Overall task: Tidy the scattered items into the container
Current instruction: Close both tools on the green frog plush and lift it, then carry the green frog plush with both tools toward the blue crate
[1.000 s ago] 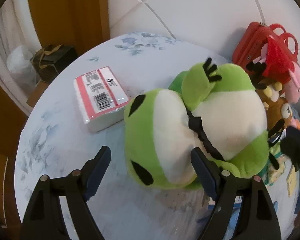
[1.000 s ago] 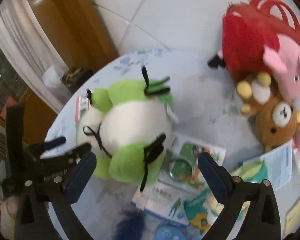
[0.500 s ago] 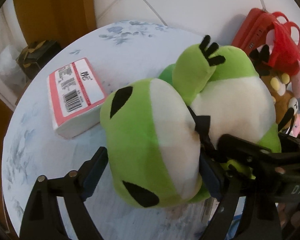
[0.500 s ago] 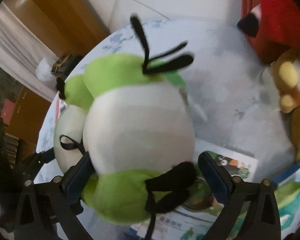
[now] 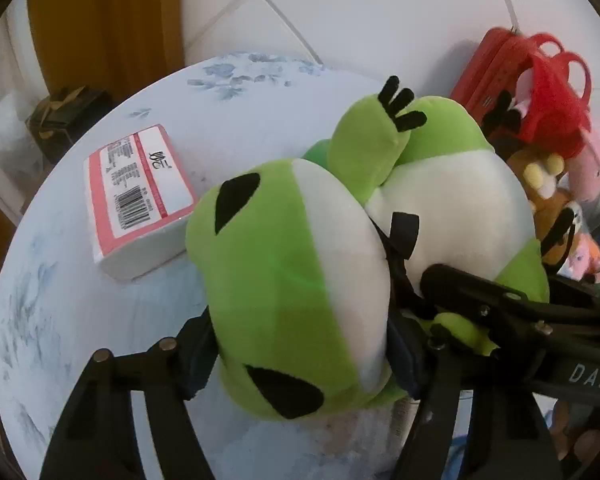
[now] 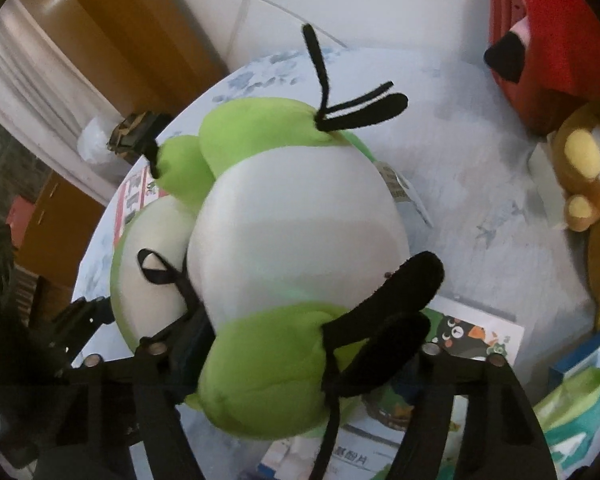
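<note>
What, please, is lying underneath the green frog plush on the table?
Printed leaflets poke out beneath the frog plush, resting on the floral tablecloth. Whatever lies directly under its body is covered.

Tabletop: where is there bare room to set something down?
Free: the table left of the green frog plush, and the far patch behind the white packet. Crowded: the right side, with the red case, brown bear and booklets.
</note>
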`<state>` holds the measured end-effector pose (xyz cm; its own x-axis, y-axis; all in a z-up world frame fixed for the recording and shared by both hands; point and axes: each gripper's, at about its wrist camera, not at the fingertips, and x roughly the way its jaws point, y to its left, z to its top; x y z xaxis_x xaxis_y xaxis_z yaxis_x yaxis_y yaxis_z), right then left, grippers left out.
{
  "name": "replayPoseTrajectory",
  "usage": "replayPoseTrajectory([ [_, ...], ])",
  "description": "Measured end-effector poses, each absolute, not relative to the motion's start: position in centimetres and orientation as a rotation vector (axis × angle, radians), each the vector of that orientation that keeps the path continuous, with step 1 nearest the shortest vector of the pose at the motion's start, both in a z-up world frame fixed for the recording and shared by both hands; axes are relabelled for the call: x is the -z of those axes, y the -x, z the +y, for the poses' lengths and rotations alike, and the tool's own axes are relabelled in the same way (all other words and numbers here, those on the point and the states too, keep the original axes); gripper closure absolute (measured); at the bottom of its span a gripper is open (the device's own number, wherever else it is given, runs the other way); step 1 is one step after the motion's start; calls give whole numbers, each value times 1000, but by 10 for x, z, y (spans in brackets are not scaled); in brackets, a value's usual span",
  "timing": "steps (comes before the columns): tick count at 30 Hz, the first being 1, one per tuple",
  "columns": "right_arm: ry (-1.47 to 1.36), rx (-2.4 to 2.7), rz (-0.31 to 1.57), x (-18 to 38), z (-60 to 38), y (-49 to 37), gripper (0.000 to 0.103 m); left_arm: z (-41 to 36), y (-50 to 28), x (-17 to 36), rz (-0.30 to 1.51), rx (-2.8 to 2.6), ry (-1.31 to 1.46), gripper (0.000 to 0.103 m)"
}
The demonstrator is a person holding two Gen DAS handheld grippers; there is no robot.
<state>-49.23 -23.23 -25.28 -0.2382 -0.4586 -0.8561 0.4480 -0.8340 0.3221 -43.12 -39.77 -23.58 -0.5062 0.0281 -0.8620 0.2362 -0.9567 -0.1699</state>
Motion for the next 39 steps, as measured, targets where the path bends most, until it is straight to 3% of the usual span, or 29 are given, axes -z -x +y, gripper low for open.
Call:
replayPoseTrajectory([
  [6, -1420, 2132, -70, 234, -212, 475, 36, -379, 414, 210, 372, 2656, -1459, 34],
  [18, -1227, 2289, -167, 144, -130, 405, 36, -303, 361, 116, 260, 2874, -1323, 34],
  [29, -1219, 2469, -284, 114, -12, 331, 36, -184, 327, 99, 108, 3043, -1400, 34],
  [39, -1196, 2499, -286, 86, 90, 311, 36, -82, 314, 76, 86, 3072, -1367, 34],
])
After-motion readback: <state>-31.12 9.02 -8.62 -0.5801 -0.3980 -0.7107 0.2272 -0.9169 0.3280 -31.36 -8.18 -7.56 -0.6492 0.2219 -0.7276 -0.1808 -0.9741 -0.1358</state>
